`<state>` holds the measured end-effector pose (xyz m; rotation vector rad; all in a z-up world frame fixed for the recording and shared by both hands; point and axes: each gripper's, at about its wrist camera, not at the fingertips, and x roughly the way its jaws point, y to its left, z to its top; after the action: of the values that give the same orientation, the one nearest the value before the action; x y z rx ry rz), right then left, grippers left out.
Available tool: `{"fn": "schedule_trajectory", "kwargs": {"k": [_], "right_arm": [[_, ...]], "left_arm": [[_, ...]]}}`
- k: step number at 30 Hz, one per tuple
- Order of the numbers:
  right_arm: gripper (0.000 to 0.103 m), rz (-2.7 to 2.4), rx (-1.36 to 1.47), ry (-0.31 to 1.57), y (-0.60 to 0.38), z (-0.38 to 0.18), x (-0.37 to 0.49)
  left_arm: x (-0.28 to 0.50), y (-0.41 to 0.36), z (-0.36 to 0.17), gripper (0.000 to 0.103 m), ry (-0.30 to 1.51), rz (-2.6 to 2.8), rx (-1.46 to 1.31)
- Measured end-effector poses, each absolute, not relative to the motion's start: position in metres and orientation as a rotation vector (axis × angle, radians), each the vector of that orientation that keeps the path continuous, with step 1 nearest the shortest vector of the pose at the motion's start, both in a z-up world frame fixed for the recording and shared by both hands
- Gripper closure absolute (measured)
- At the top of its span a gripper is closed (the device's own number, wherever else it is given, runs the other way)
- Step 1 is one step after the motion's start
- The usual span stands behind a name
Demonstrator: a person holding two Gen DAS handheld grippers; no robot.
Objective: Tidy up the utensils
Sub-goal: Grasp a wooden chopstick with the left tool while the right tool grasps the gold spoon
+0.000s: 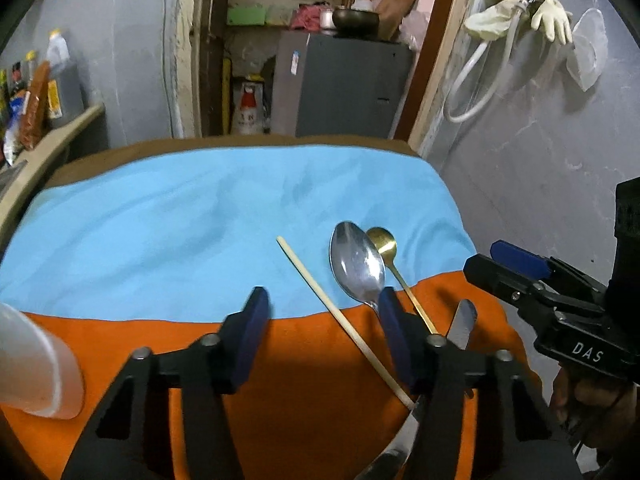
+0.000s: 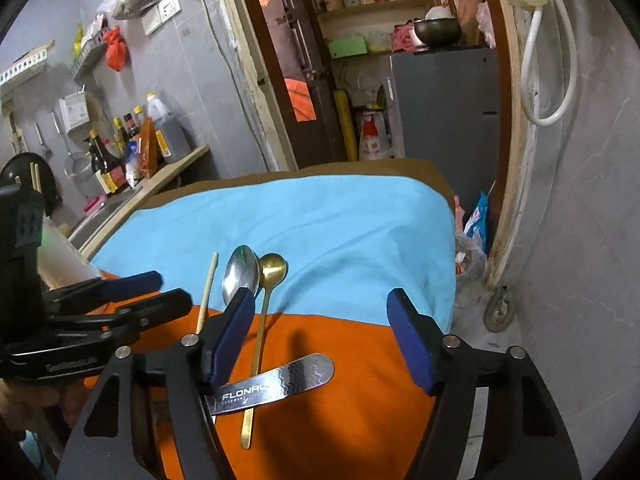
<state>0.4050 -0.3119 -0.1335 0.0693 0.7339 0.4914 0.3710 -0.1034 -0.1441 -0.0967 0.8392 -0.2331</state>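
Kitchen table, blue cloth (image 1: 160, 216) over orange cloth (image 2: 340, 360), utensils lying loose.
Left to right: chopstick (image 1: 340, 316), steel spoon (image 1: 356, 268), gold spoon (image 2: 272, 272) crossing "FLONAL" knife (image 2: 280, 380). Left gripper (image 1: 320, 336) and right gripper (image 2: 320, 340) part-open, empty.

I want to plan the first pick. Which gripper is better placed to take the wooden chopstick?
Probably the left gripper. The chopstick runs between its open jaws, so closing could catch it. The right gripper has the gold spoon and knife between its jaws instead.
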Motion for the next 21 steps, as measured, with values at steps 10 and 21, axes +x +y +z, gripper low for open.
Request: {"fn": "schedule_trajectory", "kwargs": {"k": [10, 21], "right_arm": [[0.052, 0.51, 0.012, 0.825, -0.299, -0.143, 0.42], [0.053, 0.511, -0.211, 0.864, -0.265, -0.153, 0.425]], "left_arm": [[0.387, -0.106, -0.159, 0.088, 0.932, -0.245, -0.084], [0.388, -0.091, -0.158, 0.089, 0.93, -0.237, -0.092]]}}
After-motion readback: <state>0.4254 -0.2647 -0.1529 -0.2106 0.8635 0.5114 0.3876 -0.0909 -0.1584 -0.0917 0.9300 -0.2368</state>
